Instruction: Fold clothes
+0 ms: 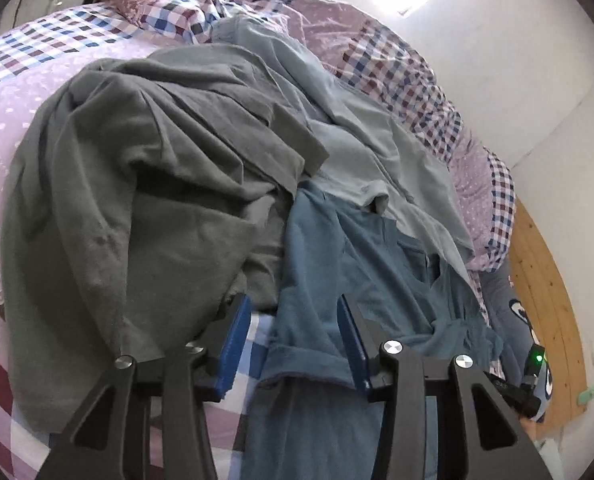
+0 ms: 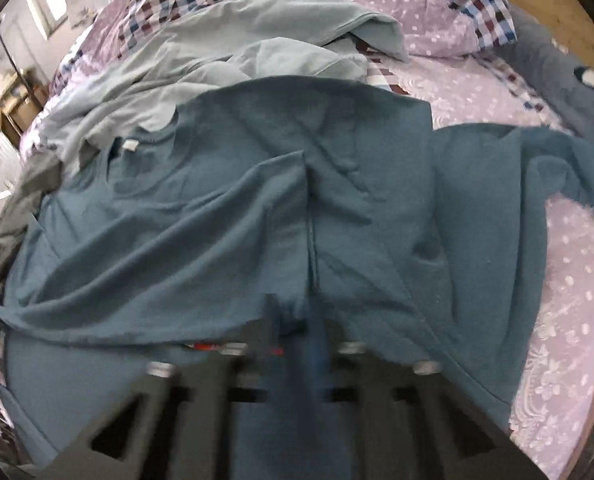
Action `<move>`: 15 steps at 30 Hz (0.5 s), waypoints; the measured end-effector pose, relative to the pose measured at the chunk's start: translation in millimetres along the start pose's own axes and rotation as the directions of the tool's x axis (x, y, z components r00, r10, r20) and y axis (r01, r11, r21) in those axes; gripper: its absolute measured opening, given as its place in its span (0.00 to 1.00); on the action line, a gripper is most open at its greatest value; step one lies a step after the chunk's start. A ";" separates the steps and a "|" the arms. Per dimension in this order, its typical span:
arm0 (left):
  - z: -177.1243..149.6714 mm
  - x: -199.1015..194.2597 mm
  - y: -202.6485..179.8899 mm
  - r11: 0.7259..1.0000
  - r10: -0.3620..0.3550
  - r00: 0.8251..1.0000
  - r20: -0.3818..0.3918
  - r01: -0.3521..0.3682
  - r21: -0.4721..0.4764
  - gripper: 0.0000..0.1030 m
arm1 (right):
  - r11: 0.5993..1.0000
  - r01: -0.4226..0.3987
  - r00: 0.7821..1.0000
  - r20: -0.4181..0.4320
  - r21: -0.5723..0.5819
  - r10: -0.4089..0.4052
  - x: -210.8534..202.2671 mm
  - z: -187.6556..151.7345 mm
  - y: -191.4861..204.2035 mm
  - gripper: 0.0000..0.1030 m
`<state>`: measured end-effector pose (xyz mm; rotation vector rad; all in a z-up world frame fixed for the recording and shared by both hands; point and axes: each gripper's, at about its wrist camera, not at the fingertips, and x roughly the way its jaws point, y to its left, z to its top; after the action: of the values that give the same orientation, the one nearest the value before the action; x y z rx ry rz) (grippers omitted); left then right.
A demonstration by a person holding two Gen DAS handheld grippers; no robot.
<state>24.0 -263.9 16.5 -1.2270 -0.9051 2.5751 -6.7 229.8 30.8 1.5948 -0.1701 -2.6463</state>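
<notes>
Right gripper (image 2: 297,312) pinched on blue shirt (image 2: 225,216) hem; left gripper (image 1: 293,340) half-open astride its sleeve on bed (image 1: 1,184).

A bed (image 1: 1,184) with a lilac dotted and checked cover fills both views. On it lie three garments: a grey shirt (image 1: 137,200) at centre left, a pale blue-grey shirt (image 1: 361,140) toward the upper centre, and a teal shirt (image 2: 257,208) (spread widest) across the middle of the right wrist view.
</notes>
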 end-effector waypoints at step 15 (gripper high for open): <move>-7.8 5.6 2.2 0.997 0.055 0.994 -0.092 -0.050 0.051 0.46 | 0.985 0.162 0.986 -0.050 0.061 -0.159 -11.7 -17.5 -8.3 0.16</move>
<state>26.4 -260.0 7.8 -1.3620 -0.7971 2.5392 14.3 238.0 32.0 1.7568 -0.1320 -2.7464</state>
